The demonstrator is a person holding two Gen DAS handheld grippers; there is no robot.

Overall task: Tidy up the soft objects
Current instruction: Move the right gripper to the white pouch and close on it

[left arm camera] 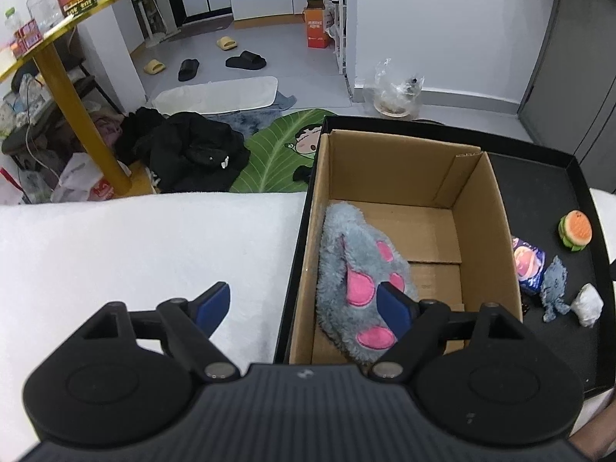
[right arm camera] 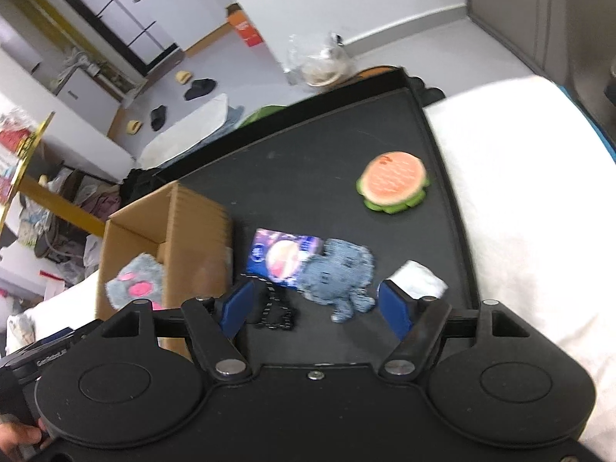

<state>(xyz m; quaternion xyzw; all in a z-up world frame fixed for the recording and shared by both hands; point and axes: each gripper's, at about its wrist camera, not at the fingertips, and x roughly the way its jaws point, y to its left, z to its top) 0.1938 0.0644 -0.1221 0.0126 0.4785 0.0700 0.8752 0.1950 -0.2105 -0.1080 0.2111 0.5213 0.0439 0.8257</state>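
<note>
Grey plush paw slipper (left arm camera: 362, 281) with pink pads, propped against the left wall inside the open cardboard box (left arm camera: 481, 208); on the black tray (right arm camera: 308, 161) beside it lie a burger plush (right arm camera: 393, 183), blue packet (right arm camera: 283, 256), grey-blue knitted toy (right arm camera: 340, 275) and white wad (right arm camera: 417, 279).

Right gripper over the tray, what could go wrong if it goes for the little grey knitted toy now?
The grey knitted toy overlaps the purple packet, so the open right gripper might drag or pinch the packet too. The white soft lump sits by one jaw and could get nudged. In the cardboard box, the grey paw plush leans at one side, possibly crowding the drop.
</note>
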